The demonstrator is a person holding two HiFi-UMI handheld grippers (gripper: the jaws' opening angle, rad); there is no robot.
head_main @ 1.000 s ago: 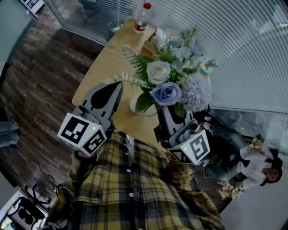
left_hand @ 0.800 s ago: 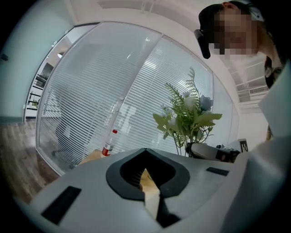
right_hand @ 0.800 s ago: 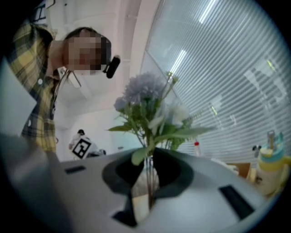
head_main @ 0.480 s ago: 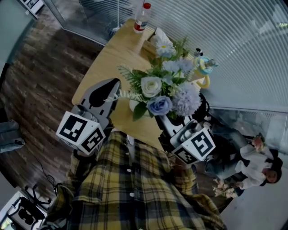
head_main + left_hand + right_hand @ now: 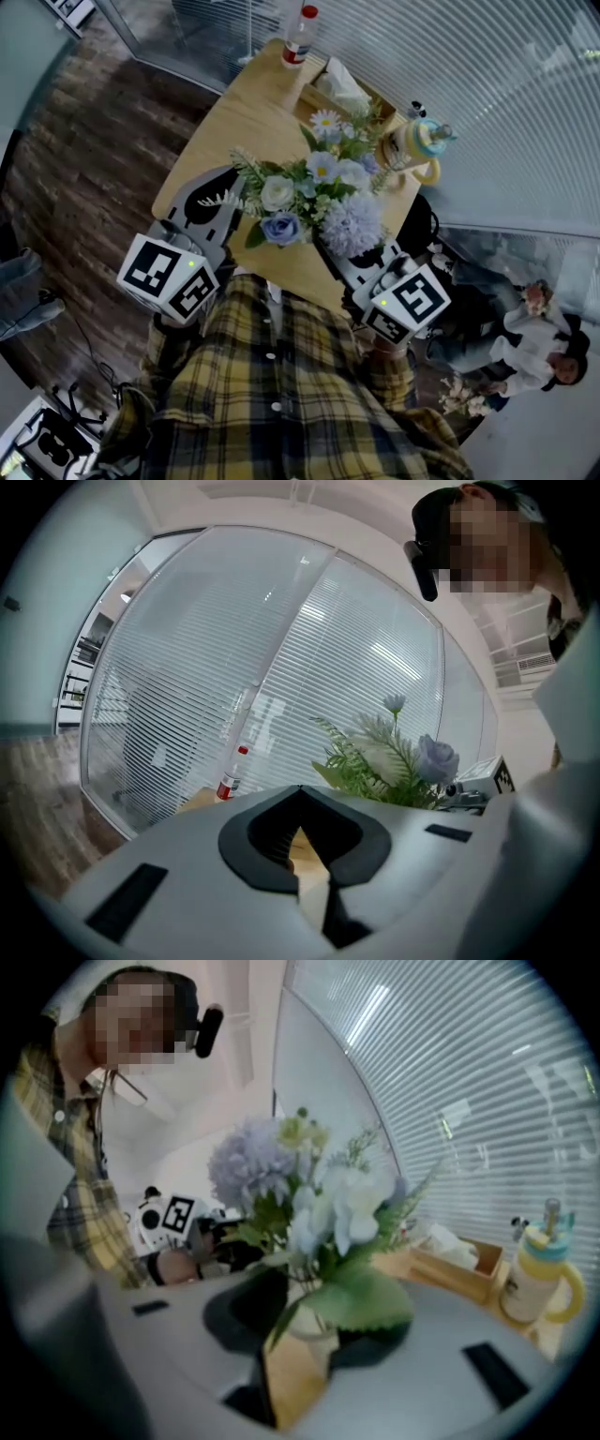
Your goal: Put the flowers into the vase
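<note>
A bouquet of white, blue and lilac artificial flowers with green fern stands upright over the middle of the wooden table. In the head view it hides the vase. The right gripper view shows the pale vase just past my jaws, with the stems going down into it. My right gripper is under the bouquet's right side. Its jaws are opening, with a clear gap and a leaf lying over one of them. My left gripper stays left of the flowers, shut on nothing.
At the table's far end stand a red-capped bottle, a wooden tissue box and a cup with a yellow handle. Glass walls with blinds close off the far side. A person sits at the lower right.
The bouquet has sunk toward the table and drifted left in the head view. My right gripper went down with it and its jaws have spread. The left gripper has kept still.
</note>
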